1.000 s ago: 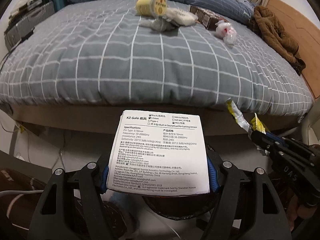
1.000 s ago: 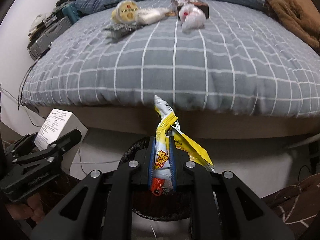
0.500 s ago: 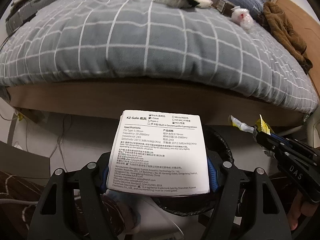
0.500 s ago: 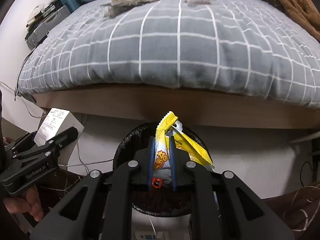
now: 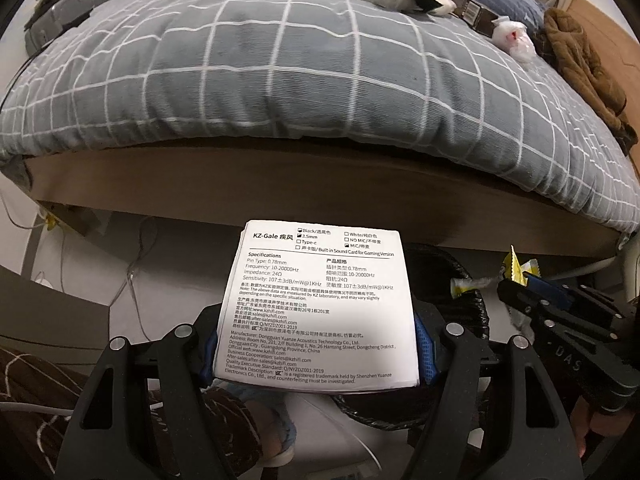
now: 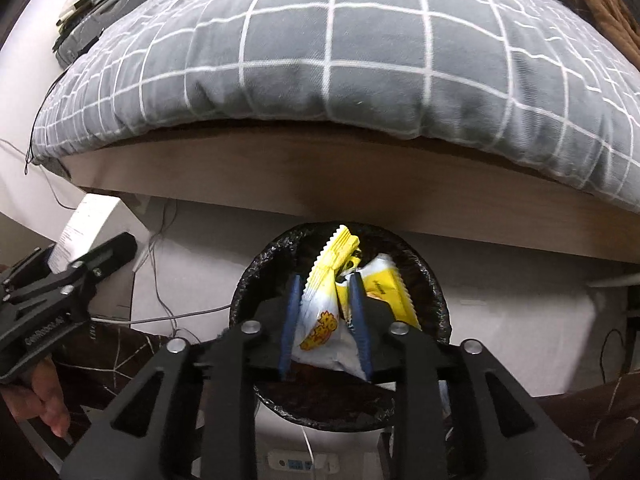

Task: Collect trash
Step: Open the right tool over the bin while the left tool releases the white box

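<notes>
We hold our right gripper (image 6: 325,316) tilted down over the round trash bin (image 6: 434,280), its jaws parted and the crinkly yellow-and-white snack wrapper (image 6: 324,312) sitting loosely between them above the glossy black liner. Left of the bin, our left gripper (image 5: 318,344) stays level, blue pads clamped on a flat white printed box (image 5: 316,304). Beyond the bin rises the soft grey checked duvet (image 6: 340,40).

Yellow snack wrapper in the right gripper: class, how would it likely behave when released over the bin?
The yellow snack wrapper looks thin and crinkled, so probably floppy and light. Hanging above the black-lined bin, it may flutter rather than drop straight. Its glossy film could slip easily.
</notes>
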`<state>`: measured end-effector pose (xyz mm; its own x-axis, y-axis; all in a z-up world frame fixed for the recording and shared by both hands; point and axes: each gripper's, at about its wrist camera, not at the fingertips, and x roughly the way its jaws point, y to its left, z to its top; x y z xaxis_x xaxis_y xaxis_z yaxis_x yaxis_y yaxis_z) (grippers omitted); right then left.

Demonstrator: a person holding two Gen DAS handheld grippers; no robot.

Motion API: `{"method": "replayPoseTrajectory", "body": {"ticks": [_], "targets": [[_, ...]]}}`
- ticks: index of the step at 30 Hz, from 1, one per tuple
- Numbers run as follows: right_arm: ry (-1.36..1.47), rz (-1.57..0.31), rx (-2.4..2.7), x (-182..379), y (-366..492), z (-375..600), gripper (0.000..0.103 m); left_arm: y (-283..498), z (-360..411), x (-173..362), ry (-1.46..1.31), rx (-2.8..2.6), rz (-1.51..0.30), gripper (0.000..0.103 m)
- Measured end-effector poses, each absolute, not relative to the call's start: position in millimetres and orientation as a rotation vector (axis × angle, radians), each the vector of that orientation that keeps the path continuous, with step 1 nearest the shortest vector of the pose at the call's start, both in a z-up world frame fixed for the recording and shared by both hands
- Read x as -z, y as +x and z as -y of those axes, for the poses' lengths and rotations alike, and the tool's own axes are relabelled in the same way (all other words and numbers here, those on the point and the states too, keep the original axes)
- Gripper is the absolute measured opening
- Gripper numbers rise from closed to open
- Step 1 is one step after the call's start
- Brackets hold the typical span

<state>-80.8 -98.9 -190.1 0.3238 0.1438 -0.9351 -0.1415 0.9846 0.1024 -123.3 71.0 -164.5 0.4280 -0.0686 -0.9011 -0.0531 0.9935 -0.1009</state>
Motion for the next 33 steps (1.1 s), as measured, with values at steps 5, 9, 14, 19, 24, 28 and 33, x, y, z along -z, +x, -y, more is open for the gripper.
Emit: {"method": "replayPoseTrajectory", "body": {"ticks": [5,9,14,19,24,28,33], "targets": [[-0.003,-1.241,-0.180,201,-83,97,0.034,-125,-77,166,-0.127,0.004,-1.131,0.069],[-0.001,-1.229,-0.176,202,-83,97,0.046,-126,-77,166,-0.124,0.005,-1.128,0.069],[0.012,-1.216,-0.166,197,-84,103,0.063,-127,-75,167,-0.119,0.004,-1.130,0.069],[0.020,-1.187,-0.135,187,-85,118,0.078,-127,-66,168,-0.111,0.014,-1.129,0.069],[0.042,-1.154,-0.077,178,-88,141,0.090,-125,-48,170,-0.091,0.044,-1.136,0.069],[0.045,-1.136,-0.027,171,-93,164,0.095,-122,-30,171,-0.074,0.073,-1.140,0.069],[0.039,-1.117,0.031,166,-101,189,0.095,-120,-5,171,-0.055,0.113,-1.146,0.069]]}}
